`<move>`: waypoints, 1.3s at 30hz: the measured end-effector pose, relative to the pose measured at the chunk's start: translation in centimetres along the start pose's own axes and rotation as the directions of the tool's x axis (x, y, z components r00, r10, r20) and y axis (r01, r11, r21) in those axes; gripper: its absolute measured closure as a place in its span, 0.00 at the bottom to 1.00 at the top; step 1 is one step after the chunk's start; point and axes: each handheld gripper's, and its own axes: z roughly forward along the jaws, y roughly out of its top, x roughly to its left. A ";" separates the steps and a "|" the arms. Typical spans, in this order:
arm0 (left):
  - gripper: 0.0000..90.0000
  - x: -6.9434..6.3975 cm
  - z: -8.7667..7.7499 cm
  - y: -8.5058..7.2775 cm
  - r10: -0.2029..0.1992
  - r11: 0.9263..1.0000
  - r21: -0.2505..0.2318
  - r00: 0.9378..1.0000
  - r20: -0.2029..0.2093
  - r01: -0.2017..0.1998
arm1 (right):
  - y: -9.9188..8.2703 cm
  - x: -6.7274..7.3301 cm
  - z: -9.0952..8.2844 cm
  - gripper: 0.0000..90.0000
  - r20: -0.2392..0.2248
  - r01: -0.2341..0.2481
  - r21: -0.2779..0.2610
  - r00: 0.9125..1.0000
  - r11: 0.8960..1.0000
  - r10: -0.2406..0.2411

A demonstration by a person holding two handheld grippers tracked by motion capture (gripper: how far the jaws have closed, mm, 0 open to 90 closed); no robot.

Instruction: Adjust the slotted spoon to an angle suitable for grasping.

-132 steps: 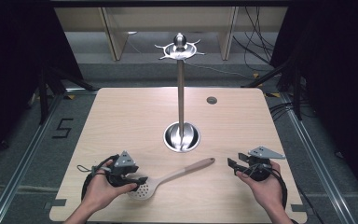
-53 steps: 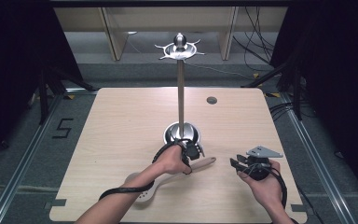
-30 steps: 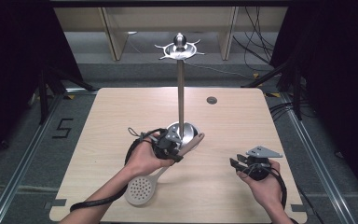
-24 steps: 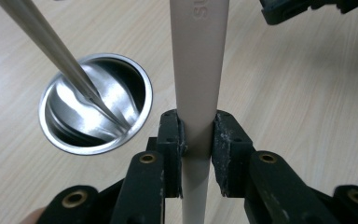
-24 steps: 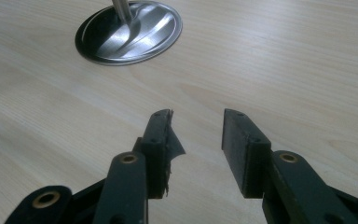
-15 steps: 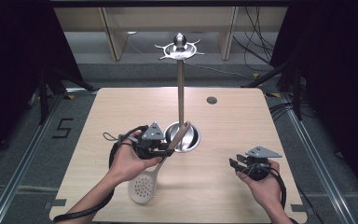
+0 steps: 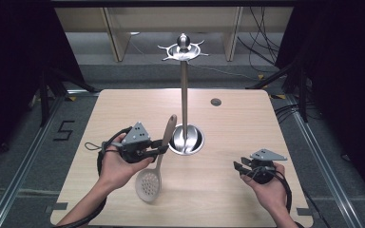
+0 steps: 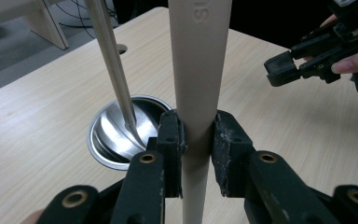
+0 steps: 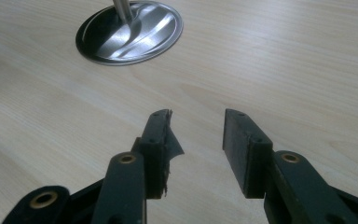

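A beige slotted spoon (image 7: 158, 159) stands nearly upright over the table, handle tip up, perforated head low near the front. My left gripper (image 7: 159, 150) is shut on its handle (image 8: 198, 93), which is pinched between the two black pads. Just right of it stands a metal utensil stand: a round steel base (image 7: 186, 139), a tall pole (image 7: 184, 95) and a hook ring (image 7: 183, 49) on top. My right gripper (image 7: 239, 166) hovers open near the front right of the table with nothing between its fingers (image 9: 193, 140). It also appears in the left gripper view as the right gripper (image 8: 279, 70).
The light wooden table (image 7: 247, 118) has a small dark hole (image 7: 215, 101) toward its back right. The stand's steel base (image 9: 129, 31) lies ahead and to the left in the right gripper view. Dark floor, cables and shelf legs surround the table.
My left gripper took hold of the spoon's handle, lifted it from lying flat and swung it upright, moving left of the stand. The right gripper has stayed put.
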 end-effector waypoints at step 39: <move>0.82 2.3 -3.1 1.5 -0.077 0.984 -0.170 0.989 -0.124 0.055 | 0.0 -0.4 0.2 0.68 -0.013 -0.020 -0.025 1.000 0.999 0.020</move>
